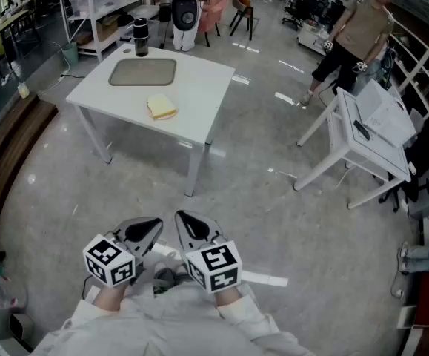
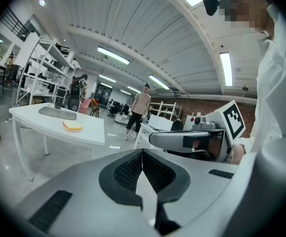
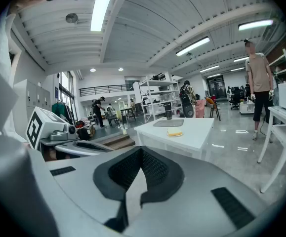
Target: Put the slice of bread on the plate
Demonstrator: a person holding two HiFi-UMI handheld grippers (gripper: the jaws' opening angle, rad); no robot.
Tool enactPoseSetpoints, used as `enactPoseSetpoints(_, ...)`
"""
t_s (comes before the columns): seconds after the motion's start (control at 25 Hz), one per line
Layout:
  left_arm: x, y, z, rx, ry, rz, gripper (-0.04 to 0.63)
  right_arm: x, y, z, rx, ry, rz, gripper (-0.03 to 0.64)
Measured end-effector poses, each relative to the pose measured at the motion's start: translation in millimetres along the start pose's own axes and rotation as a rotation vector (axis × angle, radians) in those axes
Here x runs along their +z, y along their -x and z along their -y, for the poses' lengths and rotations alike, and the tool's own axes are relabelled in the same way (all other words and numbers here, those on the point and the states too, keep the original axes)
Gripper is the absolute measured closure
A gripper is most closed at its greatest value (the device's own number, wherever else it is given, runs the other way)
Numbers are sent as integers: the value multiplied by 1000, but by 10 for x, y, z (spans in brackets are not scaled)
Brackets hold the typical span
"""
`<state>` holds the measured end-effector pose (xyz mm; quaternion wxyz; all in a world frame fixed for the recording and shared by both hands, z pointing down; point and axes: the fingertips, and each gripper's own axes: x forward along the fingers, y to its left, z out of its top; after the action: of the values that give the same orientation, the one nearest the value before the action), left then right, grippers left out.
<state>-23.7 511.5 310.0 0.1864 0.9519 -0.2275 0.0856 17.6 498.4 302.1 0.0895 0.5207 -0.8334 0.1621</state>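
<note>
A slice of bread (image 1: 161,107) lies on a white table (image 1: 199,87), just in front of a flat grey rectangular plate (image 1: 142,72). Both also show far off in the left gripper view, bread (image 2: 73,127) and plate (image 2: 58,112), and in the right gripper view, bread (image 3: 175,132) and plate (image 3: 168,123). My left gripper (image 1: 157,223) and right gripper (image 1: 181,217) are held close to my body, side by side, well short of the table. Each one is shut with nothing between its pads: left gripper (image 2: 142,154), right gripper (image 3: 142,152).
A black bottle (image 1: 141,37) stands at the table's far edge behind the plate. A person (image 1: 355,35) stands at the back right beside a second white table (image 1: 370,136) with equipment on it. Shelving (image 1: 99,6) and chairs line the back. Polished floor lies between me and the table.
</note>
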Motion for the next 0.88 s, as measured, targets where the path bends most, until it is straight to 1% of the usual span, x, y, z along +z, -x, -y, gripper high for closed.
enactPoseSetpoints(0.24, -16, 5, -44, 3, 9, 6, 586, -10, -61, -19, 28, -25, -3, 601)
enactPoseSetpoints(0.4, -48, 23, -72, 7, -15, -19, 586, -25, -103, -44, 45, -47, -13, 603)
enactPoseSetpoints(0.48, -52, 13, -81, 1, -8, -20, 586, -34, -132, -42, 50, -49, -17, 603)
enactPoseSetpoints(0.56, -42, -8, -76, -9, 4, -14, 586, -32, -148, -12, 52, -73, -10, 601)
enactPoseSetpoints(0.68, -41, -38, -49, -17, -3, -15, 586, -6, -140, 47, 68, -125, 12, 601)
enactPoseSetpoints(0.8, -109, -71, -11, -16, 4, -10, 586, -42, -121, 101, 85, -113, 5, 601)
enactPoseSetpoints(0.88, -168, -100, 0, -10, 34, 1, 586, -86, -115, 142, 86, -101, -5, 601)
